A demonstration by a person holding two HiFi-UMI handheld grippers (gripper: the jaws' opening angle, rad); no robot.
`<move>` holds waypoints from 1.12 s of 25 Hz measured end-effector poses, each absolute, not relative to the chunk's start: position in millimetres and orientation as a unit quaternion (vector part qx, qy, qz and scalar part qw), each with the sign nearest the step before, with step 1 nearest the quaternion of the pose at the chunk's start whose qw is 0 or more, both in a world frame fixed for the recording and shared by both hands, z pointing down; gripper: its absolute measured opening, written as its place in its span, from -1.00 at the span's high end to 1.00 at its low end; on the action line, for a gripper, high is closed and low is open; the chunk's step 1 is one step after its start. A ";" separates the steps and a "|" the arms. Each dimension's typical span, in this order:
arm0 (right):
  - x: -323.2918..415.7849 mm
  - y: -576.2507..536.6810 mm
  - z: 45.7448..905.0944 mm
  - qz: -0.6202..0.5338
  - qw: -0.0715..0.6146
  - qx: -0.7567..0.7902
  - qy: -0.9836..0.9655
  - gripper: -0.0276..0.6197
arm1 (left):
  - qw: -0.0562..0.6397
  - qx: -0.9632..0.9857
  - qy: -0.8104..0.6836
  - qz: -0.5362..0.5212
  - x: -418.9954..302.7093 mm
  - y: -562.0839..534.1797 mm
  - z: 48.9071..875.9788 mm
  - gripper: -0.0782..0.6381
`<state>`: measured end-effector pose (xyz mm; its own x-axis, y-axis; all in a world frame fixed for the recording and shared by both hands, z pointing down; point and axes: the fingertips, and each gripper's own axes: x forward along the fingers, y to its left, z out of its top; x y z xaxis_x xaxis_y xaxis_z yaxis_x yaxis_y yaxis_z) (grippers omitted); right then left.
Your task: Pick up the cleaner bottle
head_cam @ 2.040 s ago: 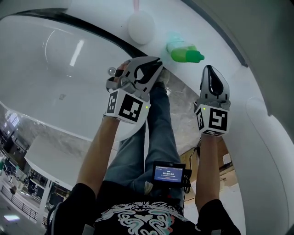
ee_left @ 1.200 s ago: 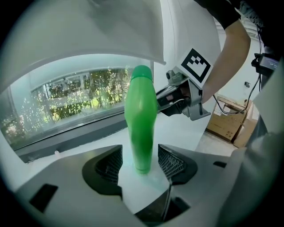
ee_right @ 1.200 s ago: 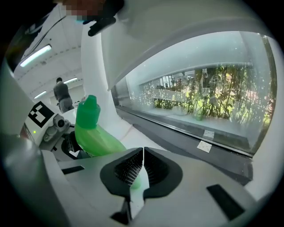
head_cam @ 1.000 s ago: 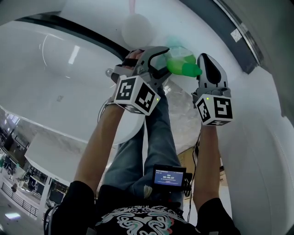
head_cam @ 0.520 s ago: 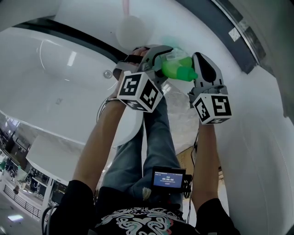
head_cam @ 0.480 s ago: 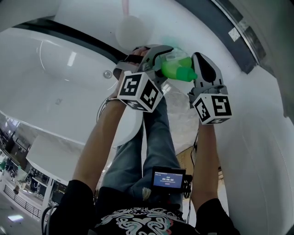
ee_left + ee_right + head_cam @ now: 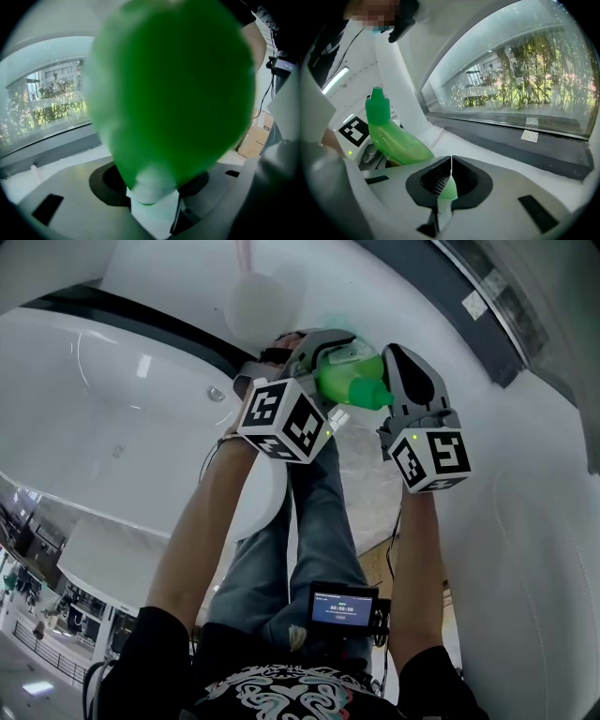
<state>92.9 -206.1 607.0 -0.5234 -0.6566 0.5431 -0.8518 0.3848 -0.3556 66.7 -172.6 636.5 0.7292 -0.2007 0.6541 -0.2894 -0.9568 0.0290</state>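
1. The cleaner bottle (image 7: pixel 349 388) was glossy, see-through green plastic with a swollen, curved body that narrowed to an opaque green cap.
2. The left gripper (image 7: pixel 319 357) had its jaws clamped on the bottle's body. In the left gripper view the bottle (image 7: pixel 173 93) was a blurred green mass that filled most of the frame above the jaws.
3. The right gripper (image 7: pixel 398 360) sat just beside the cap with its ribbed black pads pressed together on nothing. In the right gripper view the bottle (image 7: pixel 396 140) stood tilted to the left of the jaws.
4. Both grippers had smooth, pale grey shells, and each carried a cube with black-and-white square markers.
5. The bathtub (image 7: pixel 112 442) below was a glossy white oval basin with a small round metal fitting (image 7: pixel 216 395) on its wall.
6. The level of liquid inside the bottle could not be made out, nor whether its base was clear of the ledge.
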 end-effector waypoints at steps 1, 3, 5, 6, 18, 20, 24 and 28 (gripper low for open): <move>92.7 -206.0 607.6 0.309 0.158 0.460 -0.817 0.82 | 0.070 0.928 -0.131 0.342 66.7 -172.7 637.0 0.11; 91.8 -205.7 608.9 0.315 0.155 0.457 -0.817 0.82 | 0.079 0.929 -0.128 0.339 66.3 -173.1 637.2 0.11; 90.9 -205.8 610.9 0.321 0.153 0.453 -0.817 0.82 | 0.088 0.929 -0.130 0.336 65.6 -175.3 637.6 0.11; 90.9 -206.1 612.1 0.324 0.153 0.452 -0.817 0.83 | 0.094 0.929 -0.133 0.334 65.5 -177.0 637.7 0.11; 88.0 -220.1 624.8 0.321 0.156 0.448 -0.820 0.83 | 0.140 0.934 -0.160 0.287 70.5 -193.2 636.9 0.19; 87.4 -223.8 624.4 0.320 0.156 0.451 -0.819 0.83 | 0.156 0.934 -0.159 0.281 70.1 -196.1 636.0 0.19; 85.1 -232.9 624.9 0.319 0.154 0.457 -0.816 0.83 | 0.198 0.929 -0.165 0.267 67.2 -205.9 635.1 0.19; 73.0 -244.6 627.7 0.320 0.159 0.437 -0.825 0.83 | 0.296 0.912 -0.173 0.226 55.8 -219.8 639.7 0.20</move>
<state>73.0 -244.6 627.7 -0.5675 -0.6199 0.5419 -0.8232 0.4125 -0.3901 55.8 -219.8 639.7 0.8373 -0.1822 0.5155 -0.4502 -0.7648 0.4609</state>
